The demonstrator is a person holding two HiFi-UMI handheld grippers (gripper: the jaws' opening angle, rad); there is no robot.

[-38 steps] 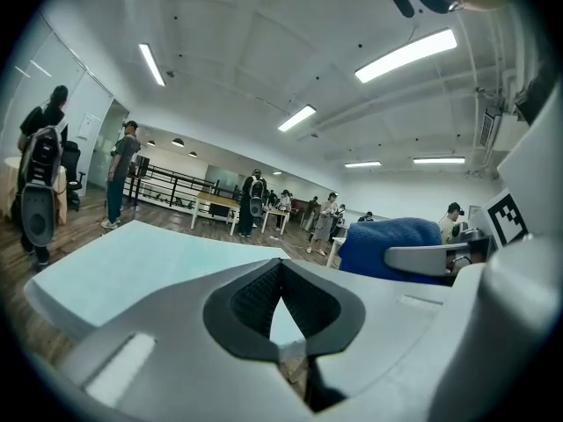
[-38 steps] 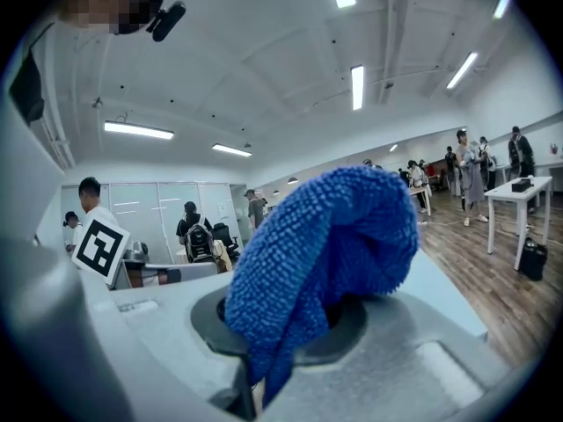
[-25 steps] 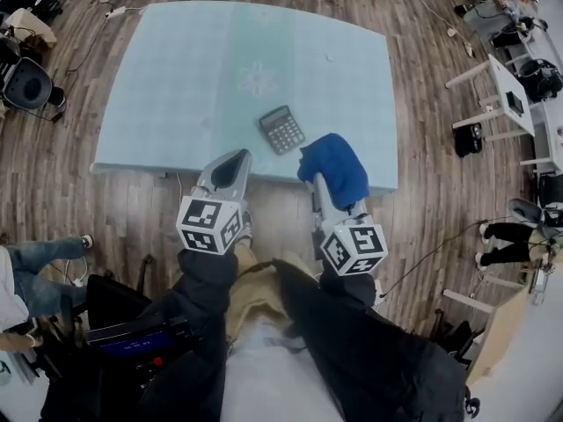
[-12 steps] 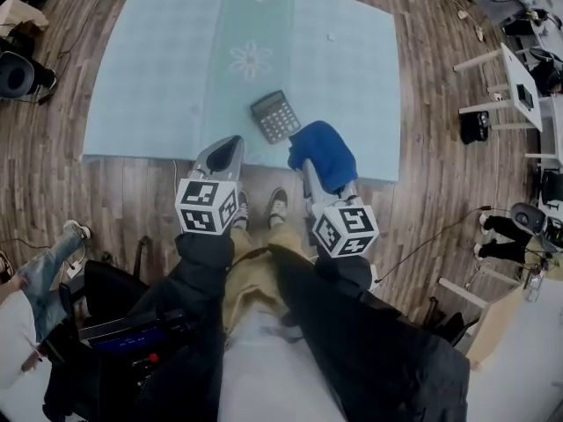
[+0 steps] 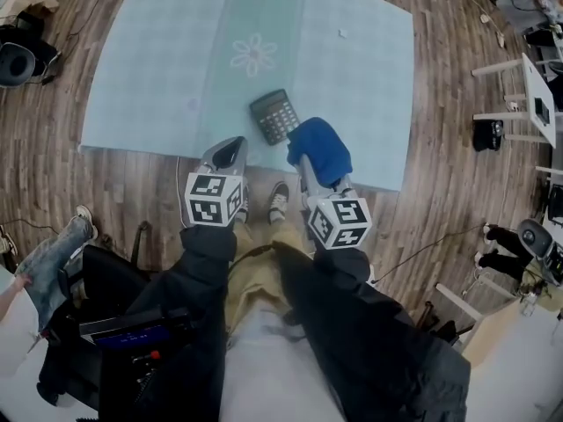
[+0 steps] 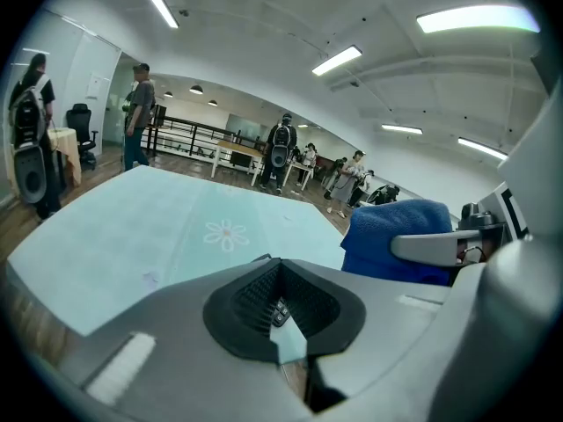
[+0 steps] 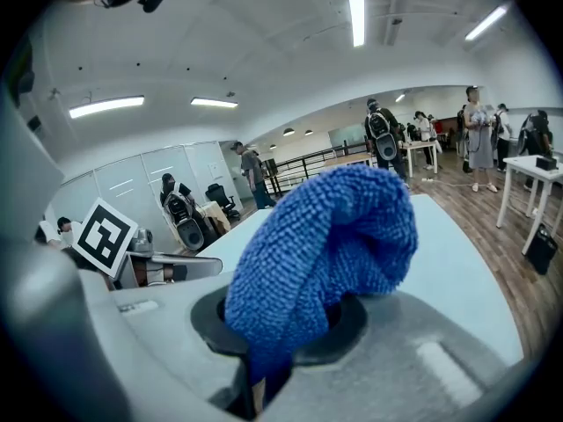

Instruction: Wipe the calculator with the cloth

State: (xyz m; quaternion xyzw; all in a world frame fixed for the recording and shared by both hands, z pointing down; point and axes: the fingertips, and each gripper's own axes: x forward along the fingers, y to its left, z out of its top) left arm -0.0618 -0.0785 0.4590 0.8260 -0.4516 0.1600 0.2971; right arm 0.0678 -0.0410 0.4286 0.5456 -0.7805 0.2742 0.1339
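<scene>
A dark calculator (image 5: 274, 117) lies flat near the front edge of the pale blue table (image 5: 158, 77). My right gripper (image 5: 308, 161) is shut on a blue cloth (image 5: 320, 150), which bulges out over its jaws and hangs just right of the calculator's near corner. In the right gripper view the blue cloth (image 7: 325, 236) fills the gap of the right gripper (image 7: 281, 323). My left gripper (image 5: 230, 150) is shut and holds nothing, hovering over the table's front edge, left of the calculator. In the left gripper view the left gripper (image 6: 281, 310) points across the table, with the cloth (image 6: 396, 222) at its right.
The table's front edge (image 5: 132, 148) runs just under both grippers, with wood floor and the person's shoes (image 5: 278, 202) below. White desks (image 5: 528, 86) stand at the right, a chair (image 5: 18, 64) at the left. A seated person's leg (image 5: 53, 253) is at the lower left.
The right gripper has carried the cloth a little left and forward, closer to the calculator. The left gripper stays shut at the table's front edge.
</scene>
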